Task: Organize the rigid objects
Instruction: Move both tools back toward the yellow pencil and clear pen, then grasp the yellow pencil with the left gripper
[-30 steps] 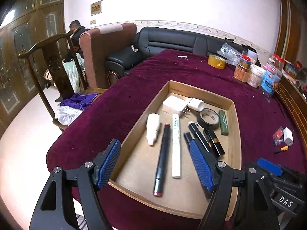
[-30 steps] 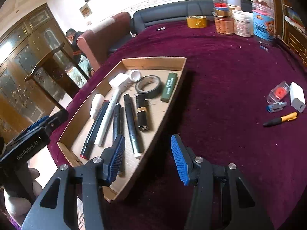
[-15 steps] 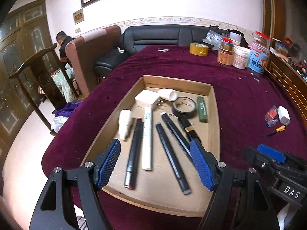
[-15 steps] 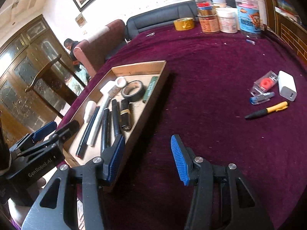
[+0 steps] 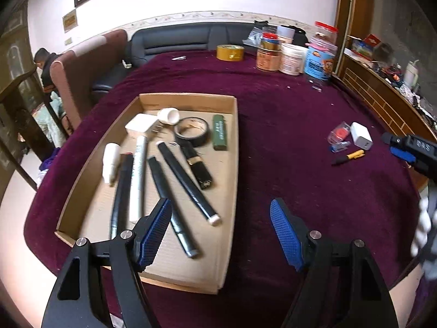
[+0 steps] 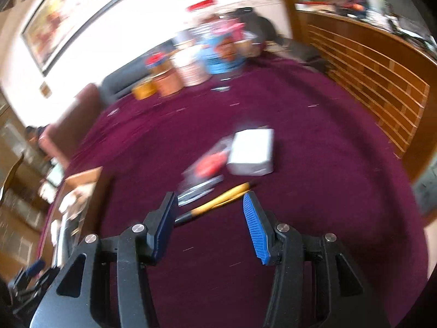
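Left wrist view: the left gripper (image 5: 220, 232) fills the bottom of the frame, its blue-padded jaws standing apart with nothing between them. At the right edge the right gripper (image 5: 409, 150) reaches in, white letters "DAS" on its black body; its jaws cannot be made out here. Left of centre sits an open cardboard tray (image 5: 232, 164) on the purple tablecloth (image 5: 286, 125). It holds a white plug adapter (image 5: 140, 123), a small white cap (image 5: 169, 115), a roll of black tape (image 5: 192, 132), a green bar (image 5: 220, 132), a black lipstick tube with a gold band (image 5: 198, 165), a white bottle (image 5: 110, 161), a white pen (image 5: 138, 175) and three long black pens (image 5: 188, 183) — all lying flat, some touching. Right of centre, loose on the cloth, lie a white charger block (image 5: 361, 135), a clear case with a red part inside (image 5: 339, 134), a small blue-and-clear item (image 5: 340, 146) and a yellow-and-black pen (image 5: 348, 157). At the top stand a yellow tape roll (image 5: 230, 52) and several jars (image 5: 293, 57); their labels are too small to read.

Right wrist view: heavily blurred. The right gripper (image 6: 209, 228) occupies the lower middle, jaws parted and empty. Just above them lies the yellow-and-black pen (image 6: 218, 199), with the charger block (image 6: 251, 151) and the red-filled case (image 6: 210, 161) beyond it. The tray's corner (image 6: 82, 177) shows at the left edge — the jars (image 6: 191, 68) stand at the top.
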Demonstrator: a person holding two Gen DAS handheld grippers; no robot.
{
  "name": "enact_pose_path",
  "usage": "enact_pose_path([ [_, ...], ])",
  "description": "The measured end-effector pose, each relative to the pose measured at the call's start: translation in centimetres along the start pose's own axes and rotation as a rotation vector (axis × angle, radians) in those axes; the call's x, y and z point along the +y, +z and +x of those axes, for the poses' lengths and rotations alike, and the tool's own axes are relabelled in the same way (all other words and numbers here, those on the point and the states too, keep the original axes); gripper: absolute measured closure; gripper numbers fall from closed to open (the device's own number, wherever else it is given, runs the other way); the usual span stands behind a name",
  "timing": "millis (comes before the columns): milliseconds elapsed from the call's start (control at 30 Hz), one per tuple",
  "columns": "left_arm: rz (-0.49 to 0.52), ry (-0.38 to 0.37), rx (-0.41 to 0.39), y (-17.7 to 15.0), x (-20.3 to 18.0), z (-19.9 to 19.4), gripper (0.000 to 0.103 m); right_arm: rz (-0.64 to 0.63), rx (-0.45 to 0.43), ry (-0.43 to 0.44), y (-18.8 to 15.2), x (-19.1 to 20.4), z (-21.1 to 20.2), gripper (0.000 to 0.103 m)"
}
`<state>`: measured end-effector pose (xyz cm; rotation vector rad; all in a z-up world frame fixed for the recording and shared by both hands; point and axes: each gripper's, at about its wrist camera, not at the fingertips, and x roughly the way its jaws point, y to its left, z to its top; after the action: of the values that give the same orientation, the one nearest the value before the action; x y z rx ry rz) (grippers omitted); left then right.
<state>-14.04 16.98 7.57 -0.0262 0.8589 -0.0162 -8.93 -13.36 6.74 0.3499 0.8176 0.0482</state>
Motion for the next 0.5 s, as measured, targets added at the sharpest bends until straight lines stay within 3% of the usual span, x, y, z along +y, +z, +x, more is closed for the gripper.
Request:
enact_pose_path([
  [100,-0.001,-0.015,0.004,-0.2,-0.1,-0.1,0.034,0.008,0.013,-0.038,0.9,-1.4,0.7,0.055],
  [267,-0.019,-0.037,0.006,-0.4,0.1,-0.3,0.034,0.041,0.105,0.002,1.0,-1.7,3.9,0.055],
  [433,-0.024,-0.045,0.000,-0.7,0.4,-0.6,0.034,-0.010,0.122,-0.131,0.9,-0.5,7.5,0.055],
  [500,-0.023,-0.049,0.001,-0.8,0.4,-0.6,0.034,-0.066,0.144,-0.140,0.4,0.5,8.5,0.054],
])
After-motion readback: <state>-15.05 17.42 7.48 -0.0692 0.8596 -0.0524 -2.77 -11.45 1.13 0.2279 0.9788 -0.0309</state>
